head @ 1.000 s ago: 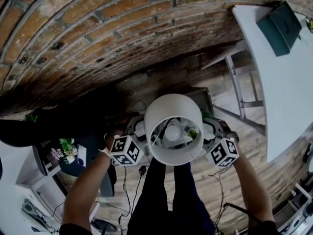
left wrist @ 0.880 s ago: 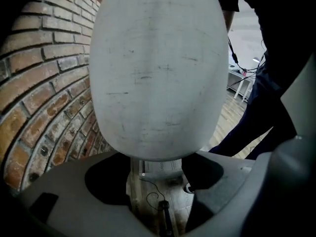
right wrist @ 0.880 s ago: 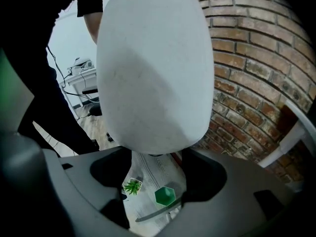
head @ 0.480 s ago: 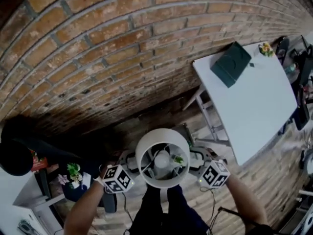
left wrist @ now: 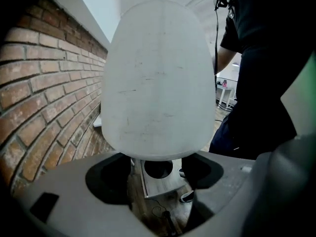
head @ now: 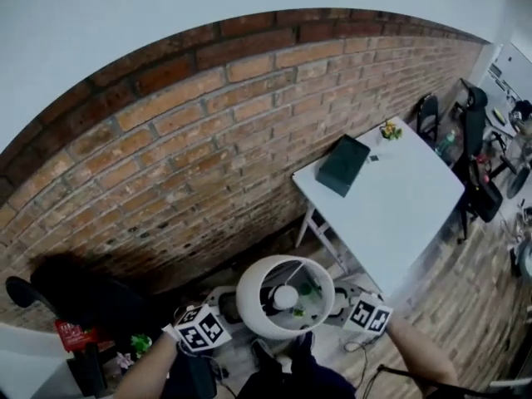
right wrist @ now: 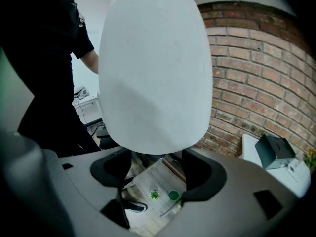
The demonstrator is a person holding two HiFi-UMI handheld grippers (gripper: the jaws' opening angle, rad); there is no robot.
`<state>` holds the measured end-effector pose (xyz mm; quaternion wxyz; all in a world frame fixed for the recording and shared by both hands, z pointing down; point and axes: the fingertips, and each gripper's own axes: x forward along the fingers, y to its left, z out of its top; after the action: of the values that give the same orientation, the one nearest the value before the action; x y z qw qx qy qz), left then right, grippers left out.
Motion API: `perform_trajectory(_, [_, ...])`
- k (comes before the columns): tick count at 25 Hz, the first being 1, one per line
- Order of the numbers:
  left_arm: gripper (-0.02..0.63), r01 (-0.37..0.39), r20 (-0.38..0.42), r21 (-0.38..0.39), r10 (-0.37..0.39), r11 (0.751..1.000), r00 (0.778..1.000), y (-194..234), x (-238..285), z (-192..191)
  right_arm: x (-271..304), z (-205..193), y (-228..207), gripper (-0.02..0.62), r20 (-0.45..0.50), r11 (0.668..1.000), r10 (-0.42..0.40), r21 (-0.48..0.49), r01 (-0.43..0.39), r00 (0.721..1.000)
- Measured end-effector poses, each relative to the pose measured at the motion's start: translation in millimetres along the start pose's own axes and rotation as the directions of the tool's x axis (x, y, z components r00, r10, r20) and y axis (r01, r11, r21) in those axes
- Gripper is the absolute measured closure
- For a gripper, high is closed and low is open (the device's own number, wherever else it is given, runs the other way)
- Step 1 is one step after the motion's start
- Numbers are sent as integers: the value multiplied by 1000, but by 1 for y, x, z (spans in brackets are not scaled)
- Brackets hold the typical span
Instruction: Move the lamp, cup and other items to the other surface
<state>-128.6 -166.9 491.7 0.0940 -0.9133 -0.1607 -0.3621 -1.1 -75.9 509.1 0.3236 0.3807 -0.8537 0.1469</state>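
A white lamp hangs in the air in front of me, seen from above with its bulb showing inside the shade. My left gripper and right gripper clasp it from opposite sides below the shade. In the left gripper view the shade fills the middle and covers the fingertips. The right gripper view shows the same shade above the jaws. A white table stands ahead at the right, against the brick wall.
On the table lie a dark green box and a small yellow plant. Black chairs stand beyond it. A dark chair and a small plant are at the lower left. A green cup lies on the wooden floor.
The view has swung upward and the white table has slid from the right edge toward the middle. The lamp stays held between both grippers, lower in the picture.
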Motion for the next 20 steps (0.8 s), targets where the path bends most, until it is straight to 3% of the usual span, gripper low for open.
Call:
perform_trajectory(9, [293,83,136,74,-93,994,986,-3,-12,90,-91,21,2,275,-12,991,-106,75,107,994])
perform_trajectory(14, [292,107,130,102,-120,989,984,-7,9,125,-132,11,-5,278,-21,984,-148,100,150,989])
perform_trajectory(20, [293,79,114,97,-89,992,989,-5,44,168,-177,-12,-32,281,1,982,-165,92,164,986])
